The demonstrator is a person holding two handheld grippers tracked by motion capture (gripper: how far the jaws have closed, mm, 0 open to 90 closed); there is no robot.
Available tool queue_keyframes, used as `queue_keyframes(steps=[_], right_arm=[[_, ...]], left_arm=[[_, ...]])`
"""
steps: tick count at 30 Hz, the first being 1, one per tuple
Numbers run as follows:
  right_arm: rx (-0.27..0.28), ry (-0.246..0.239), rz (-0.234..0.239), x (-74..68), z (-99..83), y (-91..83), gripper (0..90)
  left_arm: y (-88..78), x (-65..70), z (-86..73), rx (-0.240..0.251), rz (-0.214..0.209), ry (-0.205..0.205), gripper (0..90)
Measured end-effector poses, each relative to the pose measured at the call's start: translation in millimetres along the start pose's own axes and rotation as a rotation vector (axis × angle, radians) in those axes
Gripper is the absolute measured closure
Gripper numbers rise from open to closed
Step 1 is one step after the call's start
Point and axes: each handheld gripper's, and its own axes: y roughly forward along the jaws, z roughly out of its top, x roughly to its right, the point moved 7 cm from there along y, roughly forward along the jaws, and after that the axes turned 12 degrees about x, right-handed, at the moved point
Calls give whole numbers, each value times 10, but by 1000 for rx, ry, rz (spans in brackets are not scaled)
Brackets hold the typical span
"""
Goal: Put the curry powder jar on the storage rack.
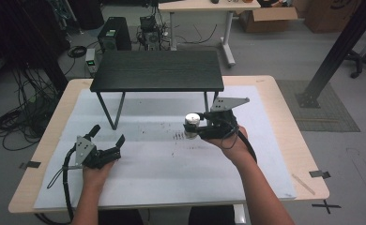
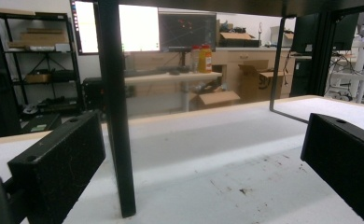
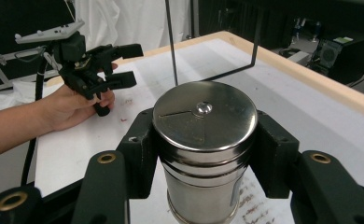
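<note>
Right gripper (image 3: pixel 203 154) fingers pinch the steel canister (image 3: pixel 204 140), held above the white bench (image 1: pixel 162 183) mid-surface, near the black riser shelf (image 1: pixel 157 70). Left gripper (image 1: pixel 107 136) fingers spread, wide bare surface between. No legible writing.

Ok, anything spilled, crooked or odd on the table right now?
Dark specks are scattered on the white mat beside the steel canister, like spilled grounds or seasoning. The canister sits upright, squarely clamped in the right gripper, lid on. Nothing else stands out.
</note>
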Motion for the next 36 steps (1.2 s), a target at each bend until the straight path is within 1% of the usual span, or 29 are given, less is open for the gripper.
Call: queue_keyframes(steps=[6, 11, 21, 24, 30, 36], right_arm=[[-2, -7, 9, -2, 185, -6, 486], [-15, -13, 10, 0, 302, -7, 486], [-3, -25, 12, 19, 597, -13, 486], [2, -30, 8, 45, 700, -21, 486], [18, -21, 0, 122, 878, -37, 487], [28, -18, -12, 205, 1001, -37, 487]], left_arm=[[0, -1, 0, -1, 1, -2, 2], [1, -2, -1, -1, 0, -4, 2], [1, -2, -1, -1, 1, -3, 2], [1, -2, -1, -1, 0, -3, 2], [1, -2, -1, -1, 1, -4, 2], [0, -3, -1, -2, 0, -4, 2]])
